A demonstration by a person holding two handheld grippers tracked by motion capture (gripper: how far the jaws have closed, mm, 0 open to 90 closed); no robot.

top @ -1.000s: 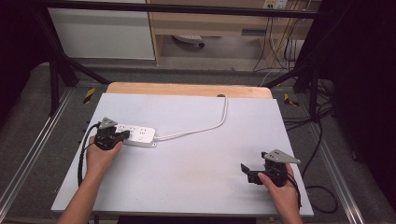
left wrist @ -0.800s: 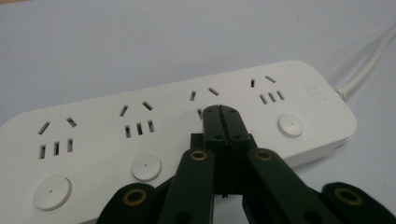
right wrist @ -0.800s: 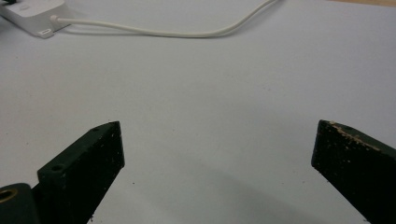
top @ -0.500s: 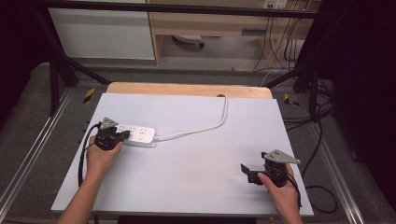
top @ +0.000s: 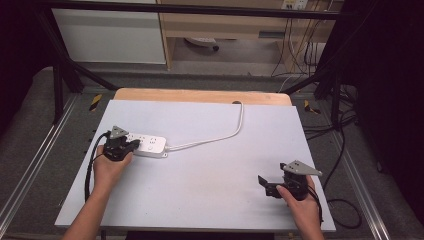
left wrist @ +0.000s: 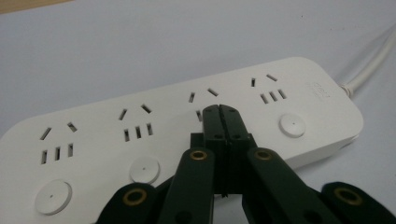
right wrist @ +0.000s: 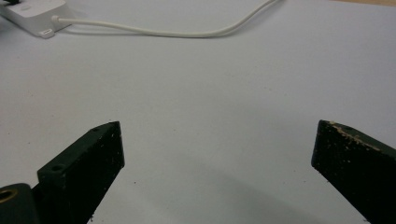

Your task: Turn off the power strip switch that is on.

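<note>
High view, white power strip [top: 148, 144] at table's [top: 210, 165] left, left gripper [top: 131, 145] on it, right gripper [top: 264, 184] near right, left gripper view, jaws clenched, tips over the strip's [left wrist: 187, 126] sockets, right gripper view, jaws released above bare table [right wrist: 210, 93], cord [right wrist: 163, 31] far.

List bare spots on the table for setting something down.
Free: the middle between the power strip and the right gripper; the near edge between the hands; the far right beyond the cord. Crowded: the left, where the left gripper sits shut over the strip.
</note>
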